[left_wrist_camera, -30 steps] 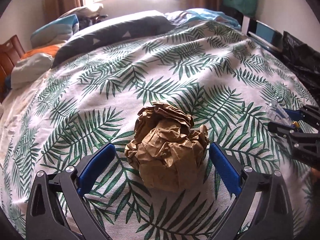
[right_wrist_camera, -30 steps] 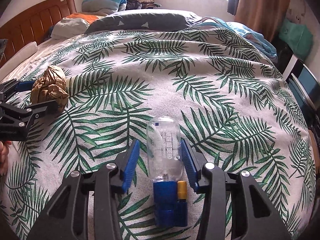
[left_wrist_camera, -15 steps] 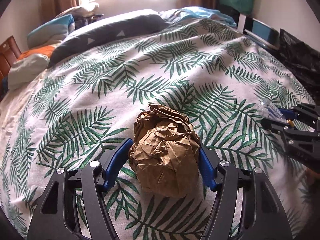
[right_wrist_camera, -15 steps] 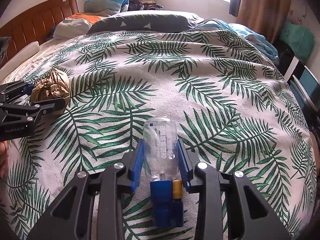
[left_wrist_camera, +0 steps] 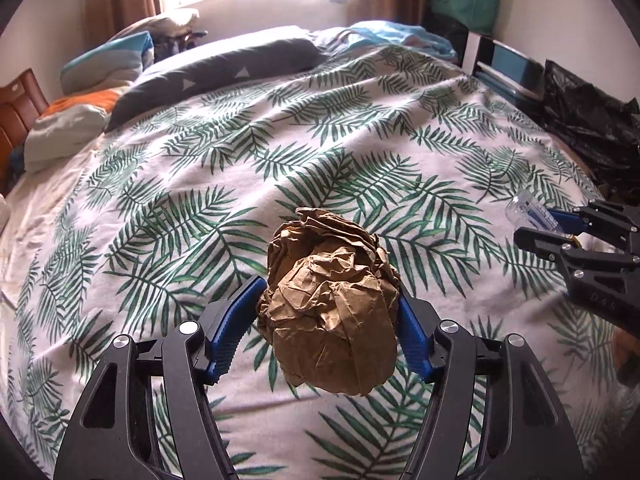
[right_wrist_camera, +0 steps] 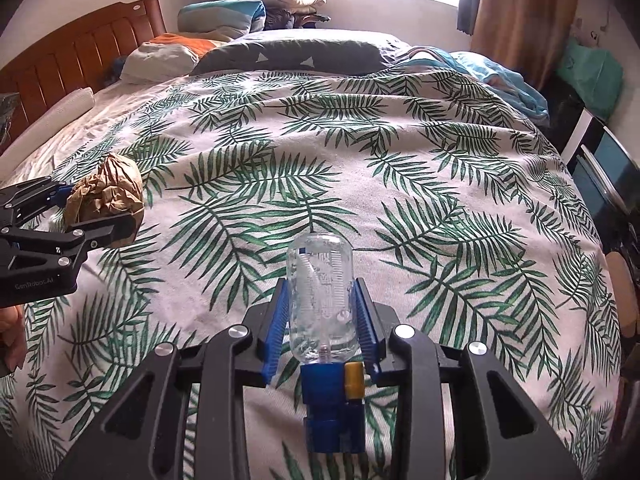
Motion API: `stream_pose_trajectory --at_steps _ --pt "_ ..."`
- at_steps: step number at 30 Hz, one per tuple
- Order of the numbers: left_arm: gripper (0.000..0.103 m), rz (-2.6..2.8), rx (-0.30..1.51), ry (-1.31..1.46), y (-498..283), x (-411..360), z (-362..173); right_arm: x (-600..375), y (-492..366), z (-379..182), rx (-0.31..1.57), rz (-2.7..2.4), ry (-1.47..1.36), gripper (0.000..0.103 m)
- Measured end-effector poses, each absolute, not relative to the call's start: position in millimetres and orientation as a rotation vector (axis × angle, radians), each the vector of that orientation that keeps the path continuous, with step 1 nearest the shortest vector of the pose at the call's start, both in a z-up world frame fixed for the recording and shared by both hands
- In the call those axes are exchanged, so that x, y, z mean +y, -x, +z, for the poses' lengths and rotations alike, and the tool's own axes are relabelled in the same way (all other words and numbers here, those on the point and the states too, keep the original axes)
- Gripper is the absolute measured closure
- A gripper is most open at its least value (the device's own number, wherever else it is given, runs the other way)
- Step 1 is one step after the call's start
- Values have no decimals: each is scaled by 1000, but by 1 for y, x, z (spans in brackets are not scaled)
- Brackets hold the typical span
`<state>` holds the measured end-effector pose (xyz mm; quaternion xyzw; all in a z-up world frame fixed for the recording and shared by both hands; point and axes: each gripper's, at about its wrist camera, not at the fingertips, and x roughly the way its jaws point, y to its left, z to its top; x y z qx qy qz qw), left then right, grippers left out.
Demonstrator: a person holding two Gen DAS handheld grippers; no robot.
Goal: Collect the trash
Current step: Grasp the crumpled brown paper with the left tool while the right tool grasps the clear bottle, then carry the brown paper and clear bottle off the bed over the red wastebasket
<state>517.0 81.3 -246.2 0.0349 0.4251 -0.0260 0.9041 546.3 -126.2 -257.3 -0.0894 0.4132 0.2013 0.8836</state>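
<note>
A crumpled brown paper ball [left_wrist_camera: 332,312] sits between the blue pads of my left gripper [left_wrist_camera: 330,322], which is shut on it and holds it just above the leaf-patterned bedspread [left_wrist_camera: 280,152]. In the right wrist view the same paper ball [right_wrist_camera: 106,196] shows at the far left in the left gripper [right_wrist_camera: 100,216]. My right gripper [right_wrist_camera: 320,316] is shut on a clear plastic bottle [right_wrist_camera: 320,296] with a blue and yellow cap end, lifted off the bedspread [right_wrist_camera: 360,152]. That bottle [left_wrist_camera: 528,214] and the right gripper [left_wrist_camera: 560,228] appear at the right edge of the left wrist view.
Pillows [right_wrist_camera: 288,54] and folded bedding lie at the head of the bed by a wooden headboard [right_wrist_camera: 76,56]. A black plastic bag [left_wrist_camera: 592,132] sits past the bed's right side, near a blue box [left_wrist_camera: 508,64]. Part of a hand [right_wrist_camera: 10,336] shows at the left.
My left gripper closed on the paper ball and raised it off the bedspread. The right gripper closed on the bottle and lifted it too.
</note>
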Motion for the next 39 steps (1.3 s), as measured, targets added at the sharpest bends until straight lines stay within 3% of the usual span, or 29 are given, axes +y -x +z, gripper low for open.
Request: stream_pose_trajectory --at_steps 21,39 --pt "38 -82 869 -57 -328 68 -176 -134 -367 -177 820 462 172 71" --pt "38 -110 868 -63 -165 51 -151 -142 -211 -151 794 533 157 71"
